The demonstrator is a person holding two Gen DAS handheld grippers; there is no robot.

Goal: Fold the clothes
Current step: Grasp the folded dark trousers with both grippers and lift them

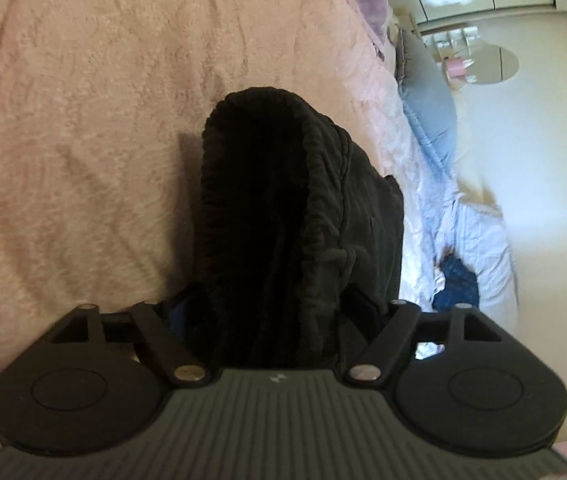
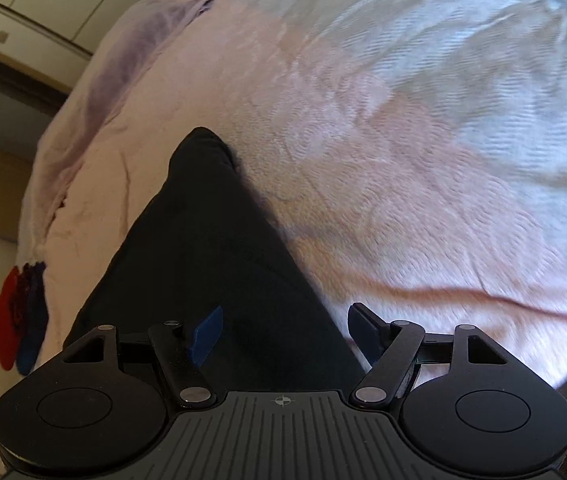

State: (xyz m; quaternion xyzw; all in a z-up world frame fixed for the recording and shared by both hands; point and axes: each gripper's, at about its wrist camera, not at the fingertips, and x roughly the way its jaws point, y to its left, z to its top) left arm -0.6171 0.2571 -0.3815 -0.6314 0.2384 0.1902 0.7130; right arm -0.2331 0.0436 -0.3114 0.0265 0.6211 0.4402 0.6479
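Two open grippers, black garment (image 1: 283,208) on pink blanket (image 1: 83,120)

The left black two-finger gripper (image 1: 279,300) points forward and downward, its linkage arms splayed wide; the jaws stand fully apart (the finger pads themselves are mostly hidden in this view). The right black two-finger gripper (image 2: 283,332) tilts more steeply down, jaws likewise spread wide, with its blue finger pads (image 2: 206,334) clearly separated and pressing on nothing.
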